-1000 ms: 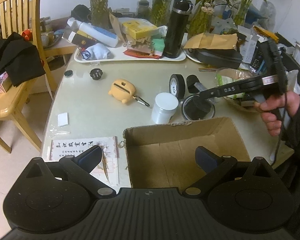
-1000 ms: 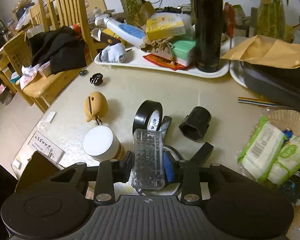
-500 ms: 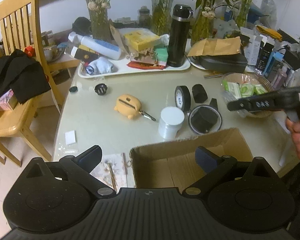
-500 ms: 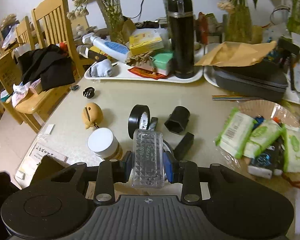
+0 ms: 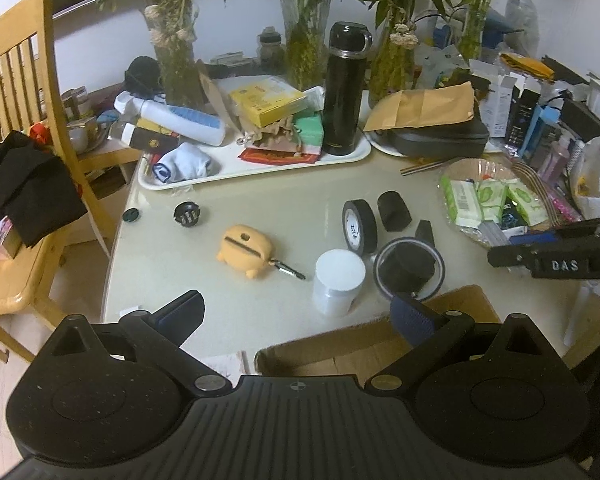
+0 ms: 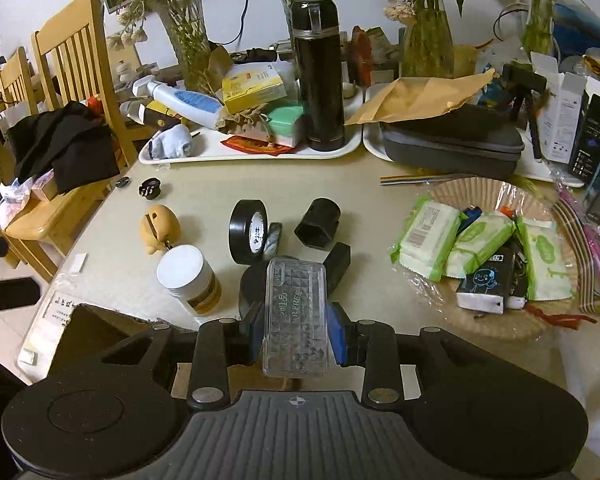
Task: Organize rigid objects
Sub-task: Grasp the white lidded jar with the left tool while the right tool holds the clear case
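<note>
My right gripper (image 6: 296,330) is shut on a clear, ribbed plastic case (image 6: 295,312), held above the table's near edge. Beyond it lie a black tape roll (image 6: 249,236), a white-lidded jar (image 6: 188,276), a black hex cap (image 6: 318,222) and a yellow earbud case (image 6: 160,228). My left gripper (image 5: 298,314) stands open with nothing between its fingers, over the rim of an open cardboard box (image 5: 364,350). From there the jar (image 5: 339,280), the tape roll (image 5: 359,229), the yellow case (image 5: 246,250) and a black disc in a clear ring (image 5: 410,266) lie just ahead.
A white tray (image 6: 204,152) at the back holds a tall black flask (image 6: 318,76) and boxes. A basket (image 6: 556,312) of tissue packs sits right, a grey zip case (image 6: 452,144) behind it. Wooden chairs (image 5: 16,80) with dark cloth stand left. Vases line the wall.
Both views have drawn back from the table. The right gripper carried the clear case up and towards the right. The cardboard box now sits lower in the left wrist view.
</note>
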